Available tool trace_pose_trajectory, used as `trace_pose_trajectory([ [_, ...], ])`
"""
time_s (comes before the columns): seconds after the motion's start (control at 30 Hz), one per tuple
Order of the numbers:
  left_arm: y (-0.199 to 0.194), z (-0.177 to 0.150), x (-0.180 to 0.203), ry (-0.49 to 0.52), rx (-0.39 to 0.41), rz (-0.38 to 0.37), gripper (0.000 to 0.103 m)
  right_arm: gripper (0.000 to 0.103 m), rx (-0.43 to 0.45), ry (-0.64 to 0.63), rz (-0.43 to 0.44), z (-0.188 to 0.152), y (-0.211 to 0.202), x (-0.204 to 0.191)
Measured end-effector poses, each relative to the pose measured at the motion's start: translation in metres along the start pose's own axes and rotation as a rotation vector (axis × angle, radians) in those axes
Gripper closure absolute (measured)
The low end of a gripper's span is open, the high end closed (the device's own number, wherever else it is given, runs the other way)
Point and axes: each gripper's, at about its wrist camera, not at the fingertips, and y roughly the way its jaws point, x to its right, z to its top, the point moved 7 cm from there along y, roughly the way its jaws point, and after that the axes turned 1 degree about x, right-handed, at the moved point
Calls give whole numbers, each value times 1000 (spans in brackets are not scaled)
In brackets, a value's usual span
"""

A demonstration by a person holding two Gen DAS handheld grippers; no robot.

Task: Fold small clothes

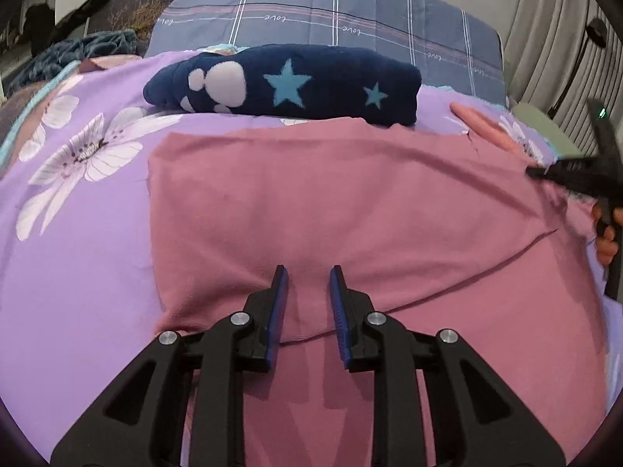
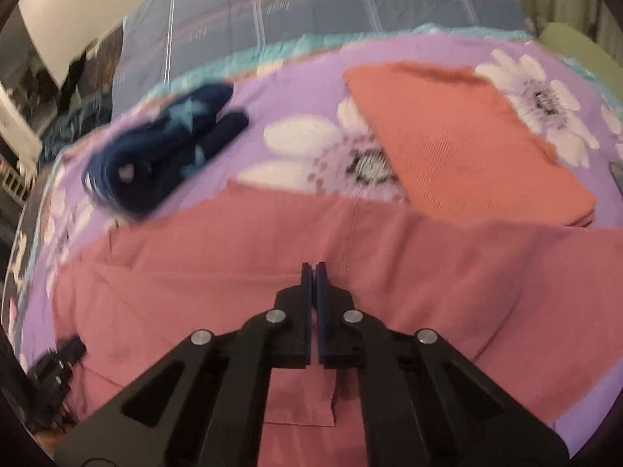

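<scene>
Pink cloth (image 1: 350, 210) flat on my bed (image 1: 78, 257) | left gripper (image 1: 308, 272) slightly spread over it, pinching nothing | right gripper (image 2: 314, 266) pressed together | navy bundle (image 1: 284, 83) behind

Soft indoor light, one sharp view and one smeared

The left wrist view is crisp, with faint shadows under the left gripper (image 1: 308, 272) on the pink garment (image 1: 350, 214); the right wrist view is motion-blurred, worst on the navy star-patterned garment (image 2: 155, 155). Both bow and darken at the fisheye corners.
</scene>
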Motion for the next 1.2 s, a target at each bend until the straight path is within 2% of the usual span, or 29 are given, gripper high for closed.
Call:
trace_pose_trajectory([
  [0.03, 1, 0, 2, 9, 0, 10, 79, 102, -3, -14, -46, 0, 5, 5],
  [0.07, 4, 0, 5, 18, -1, 21, 78, 103, -18, -17, -136, -3, 15, 15],
  [0.1, 5, 1, 5, 26, -1, 30, 78, 103, -20, -14, -136, -5, 18, 18],
  [0.17, 6, 2, 5, 26, 0, 32, 78, 100, 21, 42, -71, -8, 6, 19],
  [0.2, 6, 2, 4, 21, 0, 25, 78, 95, 26, 86, 8, -11, -4, 15],
  [0.27, 6, 2, 2, 13, -1, 17, 78, 95, 47, 103, 164, -23, -31, -3],
  [0.33, 6, 2, 2, 12, -1, 16, 78, 95, 46, -4, 171, -43, -46, -21],
  [0.4, 6, 2, 3, 17, -1, 22, 78, 86, -46, -75, 110, -66, -30, -25],
  [0.43, 6, 2, 4, 20, -1, 24, 78, 86, -84, -83, 92, -76, -20, -21],
  [0.5, 7, 2, 4, 23, -1, 24, 77, 86, -58, -2, 164, -81, -24, -9],
  [0.53, 7, 2, 4, 23, -2, 22, 77, 86, -80, 75, 212, -82, -32, -1],
  [0.6, 7, 2, 4, 19, -1, 18, 77, 77, -101, 168, 248, -81, -47, 13],
  [0.67, 7, 2, 3, 18, -4, 16, 77, 74, -36, 205, 187, -74, -76, 43],
  [0.73, 8, 2, 4, 21, -6, 17, 76, 76, 37, 239, 89, -66, -107, 81],
  [0.8, 8, 3, 5, 27, -7, 25, 76, 81, 108, 326, -3, -55, -148, 138],
  [0.87, 8, 2, 6, 34, -6, 33, 76, 81, 156, 430, -78, -45, -186, 199],
  [0.93, 8, 2, 6, 32, -5, 30, 76, 74, 173, 536, -148, -39, -212, 268],
  [0.97, 8, 2, 6, 29, -4, 26, 76, 70, 188, 591, -169, -41, -218, 293],
  [1.0, 7, 2, 5, 25, -4, 21, 76, 70, 205, 651, -183, -43, -222, 317],
  [1.03, 7, 2, 5, 23, -4, 19, 76, 70, 216, 725, -164, -46, -221, 343],
  [1.1, 7, 2, 5, 22, -4, 16, 75, 69, 202, 794, -116, -55, -208, 368],
  [1.2, 7, 2, 6, 28, -3, 22, 75, 68, 175, 876, -132, -64, -183, 393],
])
